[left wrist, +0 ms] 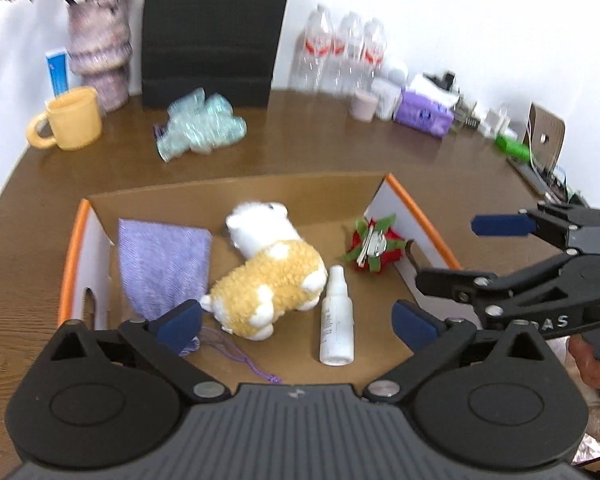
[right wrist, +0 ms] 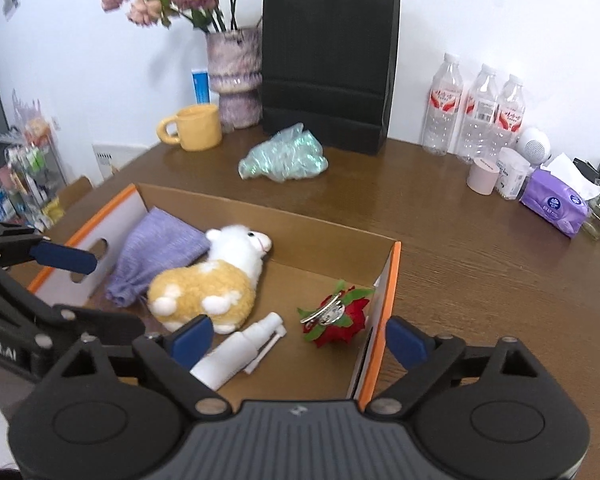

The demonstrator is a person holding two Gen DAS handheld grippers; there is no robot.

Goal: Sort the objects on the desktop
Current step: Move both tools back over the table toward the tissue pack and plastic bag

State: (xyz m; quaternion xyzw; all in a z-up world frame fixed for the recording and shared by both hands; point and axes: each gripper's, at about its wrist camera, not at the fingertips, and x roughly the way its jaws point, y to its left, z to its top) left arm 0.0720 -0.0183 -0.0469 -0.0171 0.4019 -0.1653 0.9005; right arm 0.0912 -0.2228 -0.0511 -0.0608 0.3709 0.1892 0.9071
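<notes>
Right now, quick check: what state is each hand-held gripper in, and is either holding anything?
Left hand-held gripper: open, holding nothing, above the orange-edged cardboard box.
Right hand-held gripper: open, holding nothing.

One cardboard box (right wrist: 392, 280) is holding four things: one plush sheep (right wrist: 208, 280), one purple drawstring pouch (right wrist: 156, 248), one white spray bottle (right wrist: 236, 354), one red flower hair clip (right wrist: 334, 318). Three water bottles (right wrist: 478, 114) are standing at the wall. One yellow mug (right wrist: 198, 127), one vase (right wrist: 234, 76), one black paper bag (right wrist: 328, 64), one crumpled plastic bag (right wrist: 286, 158), one tissue pack (right wrist: 554, 202) are sitting on the table (right wrist: 460, 280).
</notes>
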